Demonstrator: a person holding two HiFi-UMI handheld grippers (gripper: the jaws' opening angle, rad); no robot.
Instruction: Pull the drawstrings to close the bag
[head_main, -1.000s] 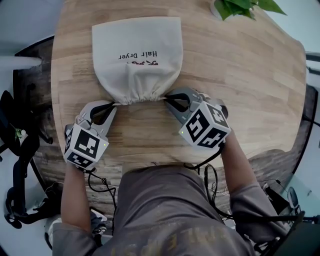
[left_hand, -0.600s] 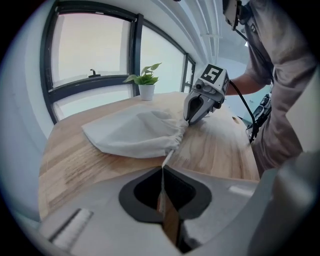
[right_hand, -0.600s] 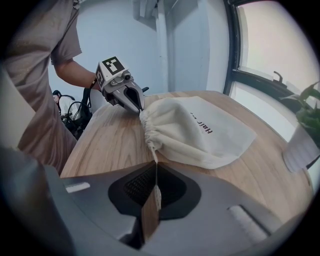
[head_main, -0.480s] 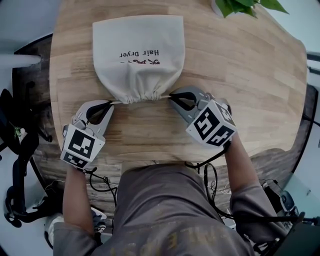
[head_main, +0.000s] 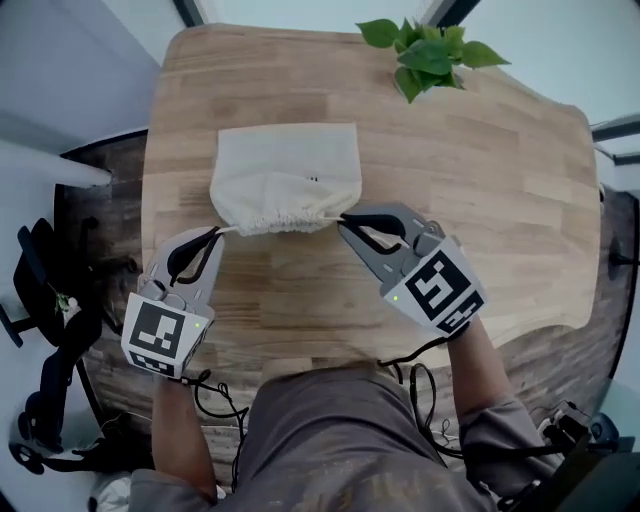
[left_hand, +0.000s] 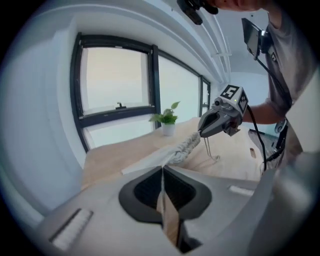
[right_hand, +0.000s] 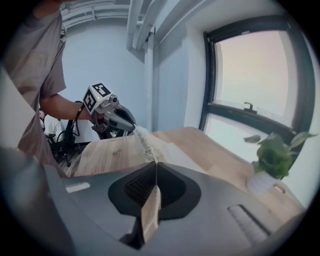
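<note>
Between left tool (head_main: 214, 232) and right tool (head_main: 344, 220), the bag (head_main: 285, 175) is extending lengthwise away from both, gathered mouth facing them; both are clamping tight on its drawstrings (head_main: 330, 214).

Grey short-sleeved shirt (head_main: 340, 440). Left gripper (head_main: 221, 232) at 8 o'clock, right gripper (head_main: 343, 220) at 4 o'clock — grey shells, black-and-white marker cubes (head_main: 160, 338), black cables (head_main: 415, 385).

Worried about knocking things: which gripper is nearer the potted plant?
The right gripper, shut on the drawstring right of the bag; the potted plant stands beyond it, the left gripper across the bag.
</note>
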